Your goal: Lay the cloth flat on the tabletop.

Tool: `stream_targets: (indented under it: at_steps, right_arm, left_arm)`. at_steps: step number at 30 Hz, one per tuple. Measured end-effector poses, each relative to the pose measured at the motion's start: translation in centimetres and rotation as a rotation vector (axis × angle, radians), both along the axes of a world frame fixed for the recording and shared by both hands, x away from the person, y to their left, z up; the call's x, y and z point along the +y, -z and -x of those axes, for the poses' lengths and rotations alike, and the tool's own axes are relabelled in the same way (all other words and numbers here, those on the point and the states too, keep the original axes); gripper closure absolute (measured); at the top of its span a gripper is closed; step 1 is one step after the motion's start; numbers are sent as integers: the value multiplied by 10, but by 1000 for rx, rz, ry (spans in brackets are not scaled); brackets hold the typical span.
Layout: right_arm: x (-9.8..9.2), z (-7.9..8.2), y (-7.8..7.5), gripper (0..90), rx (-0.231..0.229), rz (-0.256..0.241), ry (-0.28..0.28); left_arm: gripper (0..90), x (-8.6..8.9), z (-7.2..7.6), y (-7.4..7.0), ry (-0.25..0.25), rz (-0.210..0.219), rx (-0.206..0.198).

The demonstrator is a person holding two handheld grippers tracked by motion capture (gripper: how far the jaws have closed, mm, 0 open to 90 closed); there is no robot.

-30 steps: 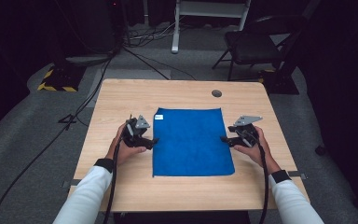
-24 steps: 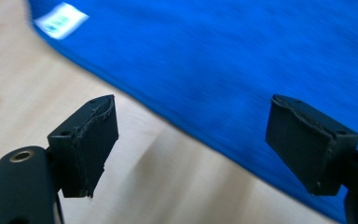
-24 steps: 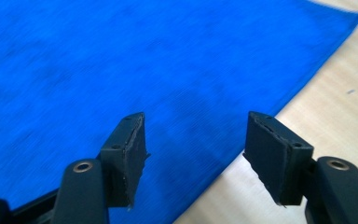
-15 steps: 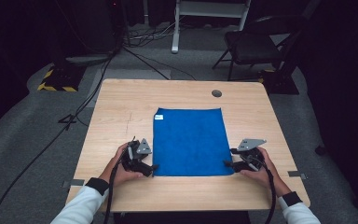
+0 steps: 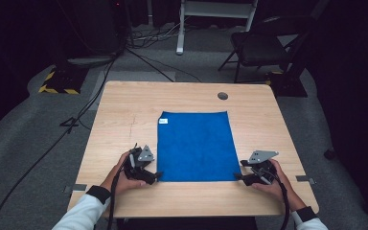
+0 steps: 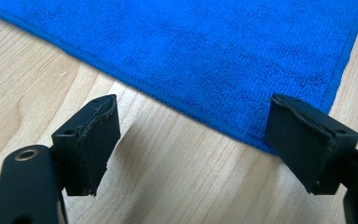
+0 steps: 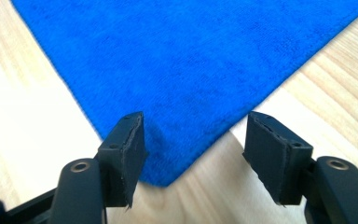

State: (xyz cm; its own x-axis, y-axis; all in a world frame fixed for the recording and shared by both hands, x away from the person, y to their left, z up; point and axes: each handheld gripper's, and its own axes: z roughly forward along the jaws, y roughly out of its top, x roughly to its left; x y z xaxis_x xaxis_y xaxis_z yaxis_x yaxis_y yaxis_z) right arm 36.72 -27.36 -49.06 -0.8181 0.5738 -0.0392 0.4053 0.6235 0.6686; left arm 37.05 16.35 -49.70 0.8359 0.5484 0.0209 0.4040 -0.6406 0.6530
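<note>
Blue cloth (image 5: 195, 146) lay flat on the wooden table (image 5: 120, 110), and you had brought both tools to its near corners. Your left gripper (image 6: 191, 140) and right gripper (image 7: 193, 149) each stood wide open, holding nothing, one corner between each pair of jaws. Pinching looked next: go lower, catch both corners squarely, then close.
</note>
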Motion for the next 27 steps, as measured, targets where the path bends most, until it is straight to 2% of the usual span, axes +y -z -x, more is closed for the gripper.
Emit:
stream_targets:
  at_steps: [3, 6, 8, 9, 10, 12, 16, 17, 19, 21, 22, 26, 27]
  right_arm:
    - [-5, 6, 2, 391, 11, -20, 6]
    - [-6, 8, 2, 378, 10, -21, 5]
    - [-6, 8, -1, 369, -13, -15, 13]
    - [-6, 9, -3, 371, -16, -31, 16]
    - [-4, 8, -8, 373, -16, -73, 12]
    - [-1, 8, -10, 373, -22, -81, 12]
    - [20, 6, -15, 379, -40, -91, -25]
    - [20, 6, -15, 379, -40, -91, -25]
    - [36, 5, -16, 379, -48, -91, -57]
    - [40, 5, -16, 379, -50, -92, -69]
    - [51, 5, -15, 380, -47, -89, -93]
    - [63, 5, -14, 381, -48, -93, -107]
    - [72, 4, -13, 381, -53, -88, -123]
  left_arm:
    - [181, 1, 0, 0, 3, 9, 17]
    - [175, 3, 0, 0, 2, 7, 23]
    - [175, 5, 1, -1, -4, 13, 16]
    - [175, 7, 1, -2, -10, 18, 15]
    - [174, 9, 2, -2, -13, 17, 12]
    - [175, 14, 2, -4, -23, 8, 0]
    - [173, 27, -2, -10, -71, 50, -19]
    - [173, 27, -2, -10, -71, 50, -19]
    - [174, 31, -5, -11, -86, 52, -24]
    - [174, 33, -6, -12, -89, 54, -23]
    - [174, 33, -7, -12, -90, 52, -27]
    - [174, 33, -13, -14, -101, 54, -31]
    - [174, 32, -17, -15, -112, 59, -45]
